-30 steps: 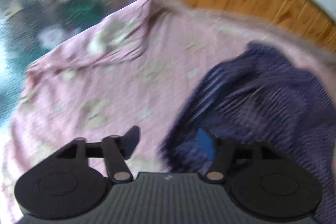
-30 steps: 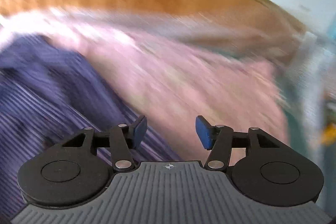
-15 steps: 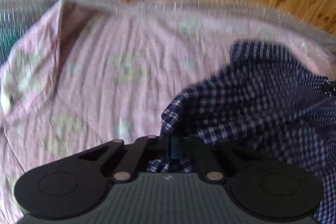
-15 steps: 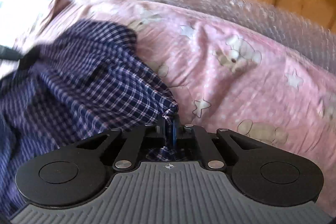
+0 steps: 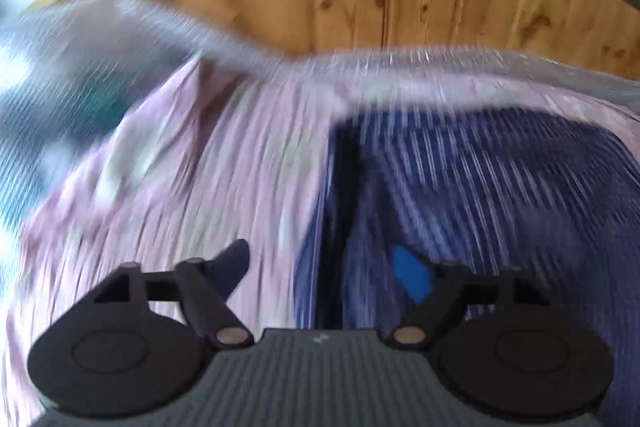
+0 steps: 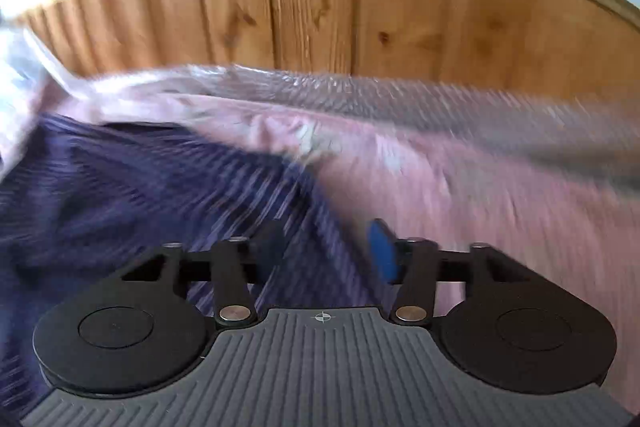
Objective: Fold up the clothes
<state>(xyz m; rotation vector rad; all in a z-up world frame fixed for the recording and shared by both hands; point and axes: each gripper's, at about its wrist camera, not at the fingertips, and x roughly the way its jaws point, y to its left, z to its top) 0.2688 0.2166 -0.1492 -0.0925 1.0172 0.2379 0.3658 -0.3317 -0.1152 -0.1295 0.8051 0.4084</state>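
A dark blue checked shirt (image 5: 500,195) lies on a pink printed bedsheet (image 5: 224,179), blurred by motion. In the left wrist view its left edge runs down the middle, under my left gripper (image 5: 324,271), whose jaws are opening wide; the cloth lies below them with no pad pressing on it. In the right wrist view the shirt (image 6: 132,183) fills the left half. My right gripper (image 6: 326,251) hangs over the shirt's right edge, jaws opening, with no cloth pinched between the pads.
A wooden plank headboard (image 6: 320,11) stands behind the bed. Clear bubble wrap (image 6: 400,95) covers the far edge of the pink sheet (image 6: 500,195). Blurred green and white things (image 5: 52,115) lie at the far left in the left wrist view.
Half a second ago both grippers were shut on the shirt's edge. Both have let go and opened, and the shirt now lies flatter on the sheet.
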